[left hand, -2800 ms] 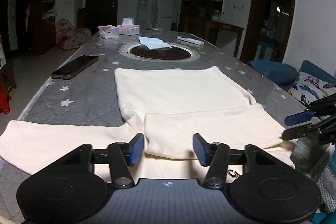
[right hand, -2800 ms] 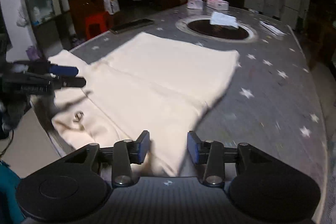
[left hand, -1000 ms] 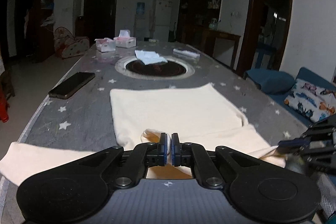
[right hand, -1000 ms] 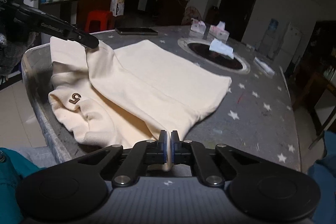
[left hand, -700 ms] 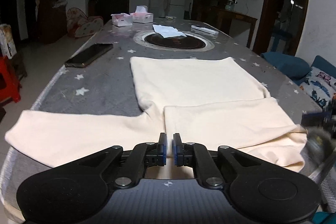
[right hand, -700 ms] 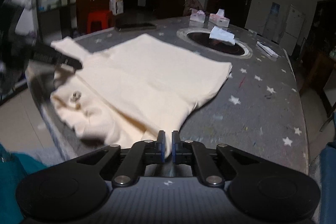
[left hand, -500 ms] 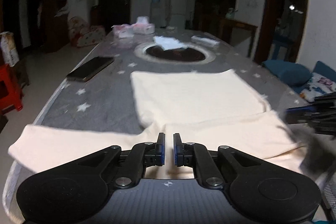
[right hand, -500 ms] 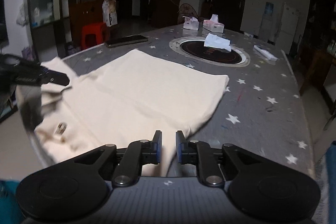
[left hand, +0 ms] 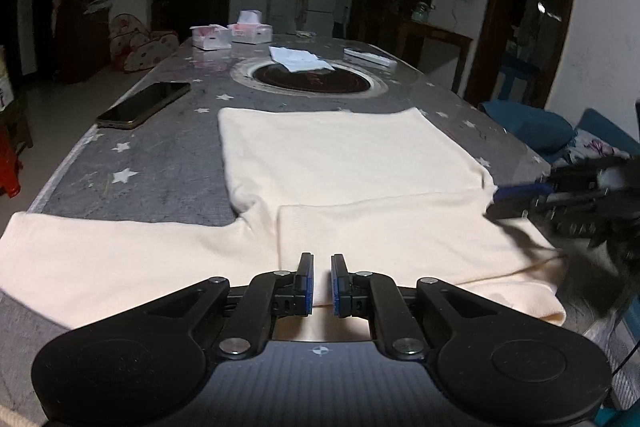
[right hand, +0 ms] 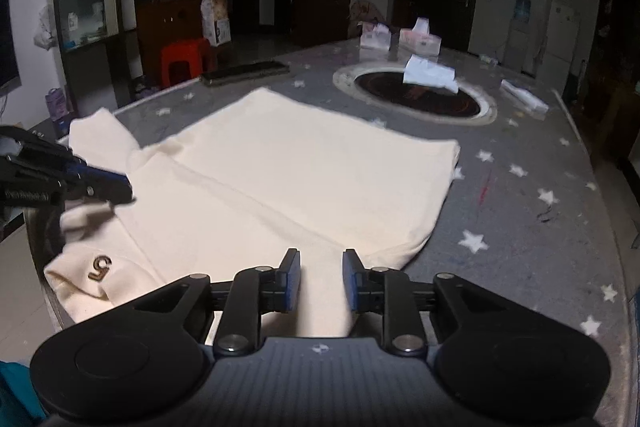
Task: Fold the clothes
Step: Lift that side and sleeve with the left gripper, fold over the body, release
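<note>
A cream long-sleeved top (left hand: pixel 344 163) lies flat on the grey starred table (left hand: pixel 160 155). One sleeve is folded across its near part (left hand: pixel 384 231); the other sleeve stretches out to the left (left hand: pixel 112 259). My left gripper (left hand: pixel 318 281) hovers over the near hem, jaws a little apart, holding nothing. In the right wrist view the top (right hand: pixel 304 171) shows a small "5" logo (right hand: pixel 100 267). My right gripper (right hand: pixel 320 281) is open just above the cloth's near edge. Each gripper shows in the other's view: the right one (left hand: pixel 520 201) and the left one (right hand: pixel 116 187).
A dark phone (left hand: pixel 144 105) lies on the table's left side. A round inset burner (left hand: pixel 312 81) with a white tissue (left hand: pixel 298 59) sits beyond the top. Tissue boxes (left hand: pixel 232 35) stand at the far end. A red stool (right hand: pixel 184 63) and a blue sofa (left hand: pixel 532 127) flank the table.
Both grippers were shut on the top's near edge, lifted it and laid it back down. Their jaws have since parted, the right wider, and the cloth lies flat.
</note>
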`<state>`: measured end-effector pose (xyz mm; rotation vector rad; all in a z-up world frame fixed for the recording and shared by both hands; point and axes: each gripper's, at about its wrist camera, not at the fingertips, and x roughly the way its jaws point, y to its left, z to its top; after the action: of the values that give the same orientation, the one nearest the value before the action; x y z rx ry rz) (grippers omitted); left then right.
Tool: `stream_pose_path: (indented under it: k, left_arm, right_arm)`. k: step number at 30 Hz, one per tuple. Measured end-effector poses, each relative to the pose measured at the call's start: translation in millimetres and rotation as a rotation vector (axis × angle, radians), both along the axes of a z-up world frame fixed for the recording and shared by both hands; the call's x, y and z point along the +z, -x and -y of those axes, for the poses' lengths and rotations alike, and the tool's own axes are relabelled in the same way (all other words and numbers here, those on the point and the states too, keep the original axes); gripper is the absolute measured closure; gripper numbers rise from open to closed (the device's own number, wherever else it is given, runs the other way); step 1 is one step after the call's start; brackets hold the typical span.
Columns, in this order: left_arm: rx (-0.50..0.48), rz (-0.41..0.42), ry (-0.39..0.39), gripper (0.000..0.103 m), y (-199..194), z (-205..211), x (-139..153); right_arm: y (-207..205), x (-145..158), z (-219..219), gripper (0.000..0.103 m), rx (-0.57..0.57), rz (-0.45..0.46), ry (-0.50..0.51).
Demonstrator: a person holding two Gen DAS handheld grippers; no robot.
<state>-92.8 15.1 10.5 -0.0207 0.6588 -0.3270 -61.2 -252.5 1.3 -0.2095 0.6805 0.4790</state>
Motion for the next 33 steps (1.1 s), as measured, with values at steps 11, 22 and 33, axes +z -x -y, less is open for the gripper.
stream_pose_path:
  k: [11,22,33]
  left_arm:
    - [0.362,0.045,-0.052,0.078,0,-75,8]
    - [0.717,0.034,-0.085,0.053,-11,-155,-1]
    - [0.737,0.008,-0.003,0.086,-22,-177,-17]
  right_arm:
    - [12,11,-8,0.059,0.037,0.018,-0.024]
    - [17,15,-12,0.05,0.039,0.021,-0.031]
    - [23,18,-12,0.048,0.028,0.032,-0.039]
